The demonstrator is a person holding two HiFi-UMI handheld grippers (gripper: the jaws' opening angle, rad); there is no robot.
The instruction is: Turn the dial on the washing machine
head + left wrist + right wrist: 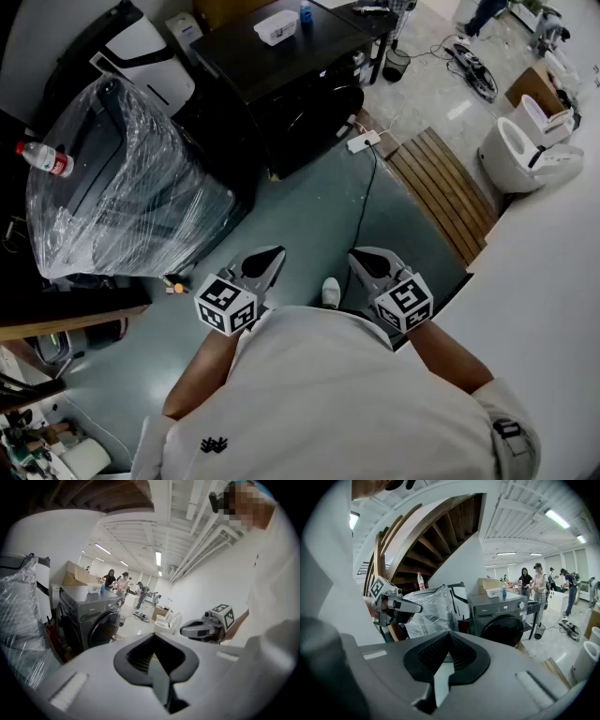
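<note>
Tongs check from my end: the left tongs [274,254] are pressed together with nothing between them, and the right tongs [360,255] are the same, closed on air. They sit side by side just in front of the person's white shirt [328,394], tips pointing toward the far side, over the grey floor [309,216]. A white shoe [331,292] pokes out between them.

The washing machine [300,103] is the dark front-loader on the far side, well apart from both tongs. Its dial [521,604] is the small light knob at the upper right corner of the front panel, above the round door. Neither of the tongs is anywhere near it.

On top of the machine there's a white container [277,26] and a small blue bottle [305,11]. To the left stands a bulky appliance wrapped in clear plastic [122,178], with a water bottle [44,159] lying on its left edge. A white power strip [364,142] lies on the floor near the machine's right corner, and further right is a slatted wooden board [445,187] with white toilets [525,150] beyond it. A few people [532,581] stand in the far background.
</note>
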